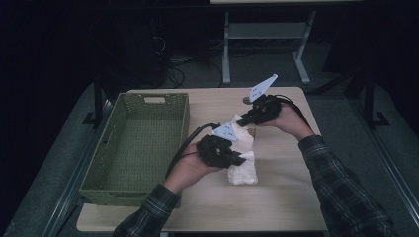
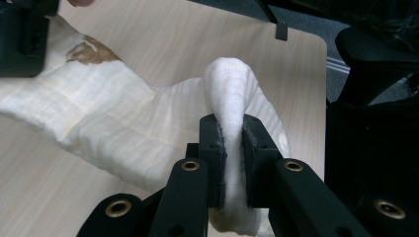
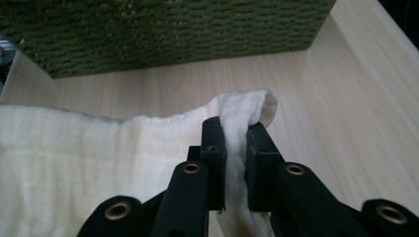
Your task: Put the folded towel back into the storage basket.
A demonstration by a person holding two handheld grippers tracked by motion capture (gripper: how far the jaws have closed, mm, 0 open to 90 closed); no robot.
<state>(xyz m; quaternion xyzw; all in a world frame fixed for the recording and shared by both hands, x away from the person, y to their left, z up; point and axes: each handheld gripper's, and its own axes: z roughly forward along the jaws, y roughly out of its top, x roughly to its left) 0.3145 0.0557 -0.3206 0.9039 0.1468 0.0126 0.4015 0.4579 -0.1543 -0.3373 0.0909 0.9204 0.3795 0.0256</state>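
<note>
We look down on one pale wooden table (image 1: 276, 197) in a dark room; a grey frame with two legs stands on the floor behind it, and its top is cut off by the picture's edge. In the high view we count one green woven basket (image 1: 111, 163) on the table's left half, one white cloth (image 1: 244, 165) near the middle, and two grippers; the left gripper (image 1: 242, 160) grips the cloth's near end, the right gripper (image 1: 242, 121) its far end, and the cloth stretches between them; both sleeves are plaid, and the jaw tips are too small and dark here for us to judge.

In the left gripper view we see the left gripper's (image 2: 232, 158) two black pads pressed onto a raised fold of the cloth (image 2: 123, 128), pinching it; the cloth runs away to the upper left, where one brown patch (image 2: 89, 52) marks it; the other gripper's black body is cut off at the top left corner; dark shapes at the right are hard to make out.

In the right gripper view the right gripper (image 3: 236, 148) pinches another fold of the cloth (image 3: 69, 158) between its pads, the fold's tip curling over one jaw; the cloth spreads to the left above the wood; the basket's (image 3: 168, 34) woven wall crosses the top, its rim cut off.
</note>
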